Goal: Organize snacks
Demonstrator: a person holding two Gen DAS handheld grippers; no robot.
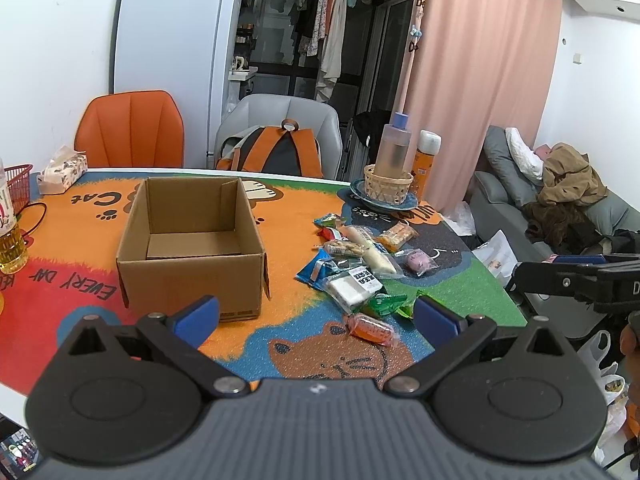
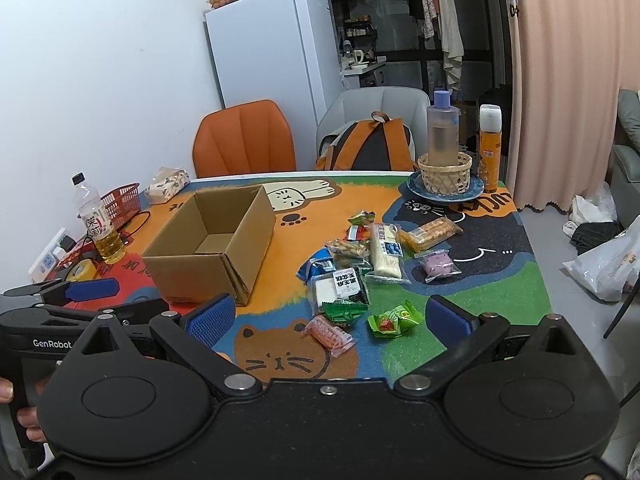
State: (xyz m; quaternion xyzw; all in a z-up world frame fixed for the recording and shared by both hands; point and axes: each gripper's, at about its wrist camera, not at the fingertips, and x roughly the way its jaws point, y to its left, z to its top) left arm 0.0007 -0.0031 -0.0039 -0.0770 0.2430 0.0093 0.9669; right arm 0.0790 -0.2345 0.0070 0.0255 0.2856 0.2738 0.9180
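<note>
Right wrist view: right gripper (image 2: 330, 320) hanging spread above pink snack (image 2: 330, 334), w/ nothing gripped; left gripper (image 1: 316, 314) also gaping, empty; box (image 2: 212, 246) sitting open beside, prob. awaiting snacks.

A cardboard box (image 1: 192, 240) sits left of the snack pile (image 1: 360, 256) on the table (image 1: 280, 308).

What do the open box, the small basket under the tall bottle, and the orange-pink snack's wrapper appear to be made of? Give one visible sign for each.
Box: corrugated cardboard, matte brown, with folded flaps and raw edges.
Basket: woven strips, probably bamboo or similar, pale with an open lattice.
Snack wrapper: thin clear plastic film, glossy, contents showing through, ends crimped.
</note>
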